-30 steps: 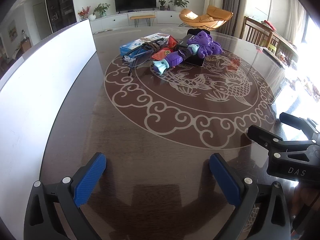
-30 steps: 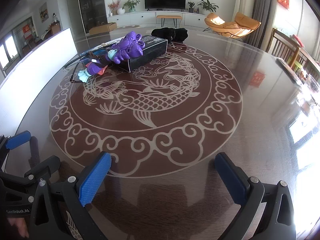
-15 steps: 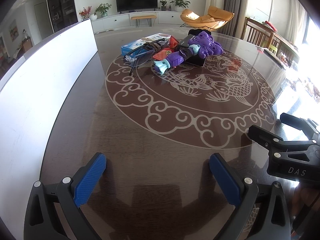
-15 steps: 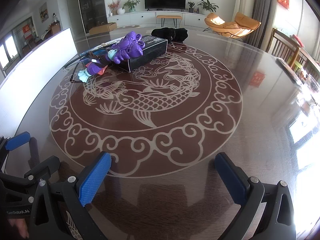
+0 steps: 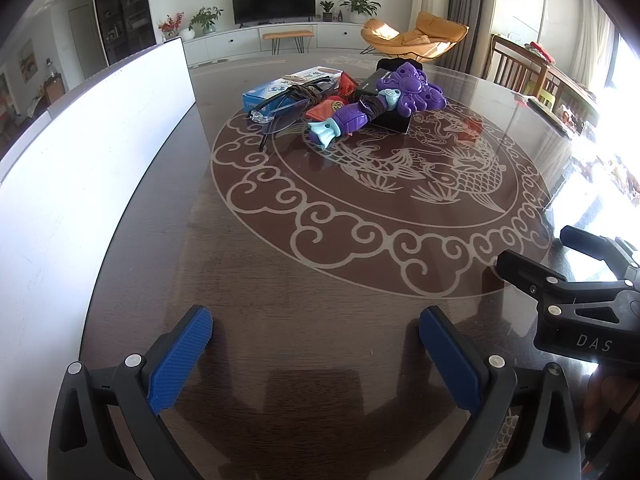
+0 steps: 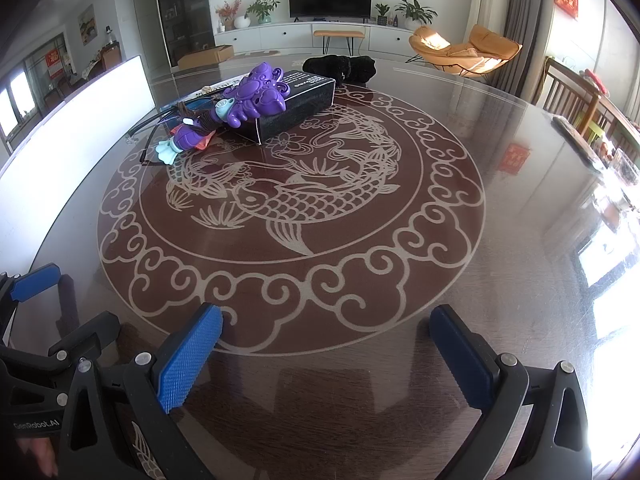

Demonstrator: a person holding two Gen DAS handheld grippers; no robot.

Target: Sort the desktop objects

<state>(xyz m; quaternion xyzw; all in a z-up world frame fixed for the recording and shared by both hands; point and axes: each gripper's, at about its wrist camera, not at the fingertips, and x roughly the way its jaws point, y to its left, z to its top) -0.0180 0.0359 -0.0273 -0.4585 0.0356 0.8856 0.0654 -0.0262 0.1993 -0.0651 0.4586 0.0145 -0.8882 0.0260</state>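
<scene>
A pile of objects lies at the far side of the round table (image 5: 360, 264): a purple toy (image 5: 384, 100) with a teal tail lying across a black box (image 5: 394, 120), glasses (image 5: 280, 110), a blue box (image 5: 276, 88) and a red packet (image 5: 326, 110). In the right wrist view the purple toy (image 6: 240, 104) rests on the black box (image 6: 296, 100), with a black cloth (image 6: 340, 68) behind. My left gripper (image 5: 316, 352) is open and empty near the front edge. My right gripper (image 6: 326, 356) is open and empty, beside the left one.
A white board (image 5: 80, 160) stands along the table's left side. The right gripper's body (image 5: 580, 304) shows at the right of the left wrist view. A wooden chair (image 6: 576, 96) stands at the table's right. An orange lounge chair (image 6: 460, 52) stands beyond.
The left gripper has drifted slightly, so the pile sits a little nearer and more to the right in its view. The right gripper has not moved.
</scene>
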